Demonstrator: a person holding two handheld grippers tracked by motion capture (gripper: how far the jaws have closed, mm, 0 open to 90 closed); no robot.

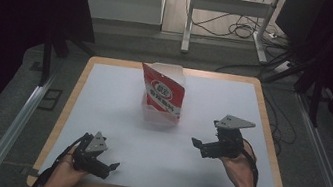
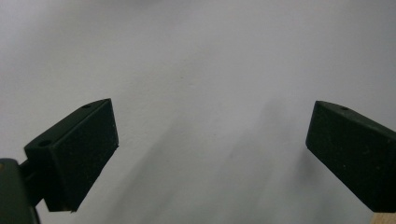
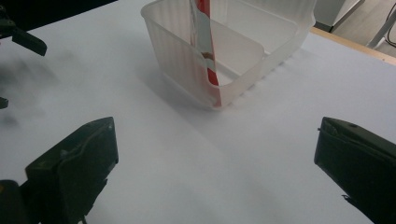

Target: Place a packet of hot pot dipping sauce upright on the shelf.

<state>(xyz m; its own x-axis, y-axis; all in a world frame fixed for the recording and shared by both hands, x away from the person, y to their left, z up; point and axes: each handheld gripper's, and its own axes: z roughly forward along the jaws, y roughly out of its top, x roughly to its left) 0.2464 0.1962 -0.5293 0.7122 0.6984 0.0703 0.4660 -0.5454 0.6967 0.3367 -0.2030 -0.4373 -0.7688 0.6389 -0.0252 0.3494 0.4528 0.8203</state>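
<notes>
A translucent white plastic container (image 1: 156, 118) stands at the back middle of the white table top (image 1: 214, 96). Upright inside it is a red and white packet (image 1: 163, 93), its top leaning against the container's wall. My right gripper (image 1: 199, 148) hovers to the container's front right, open and empty, pointing left toward it. From the right gripper view the container (image 3: 177, 56) and the packet's edge (image 3: 204, 28) lie ahead of the open right gripper (image 3: 215, 154). My left gripper (image 1: 110, 167) sits near the front left edge, open; its view has the left gripper (image 2: 210, 135) over bare table.
The table has a wooden rim (image 1: 269, 135); a sliver of it appears at the bottom right of the left gripper view (image 2: 385, 218). Metal rails (image 1: 18, 120) run along both sides. A metal stand (image 1: 229, 4) and loose cables (image 1: 245, 30) lie on the floor behind.
</notes>
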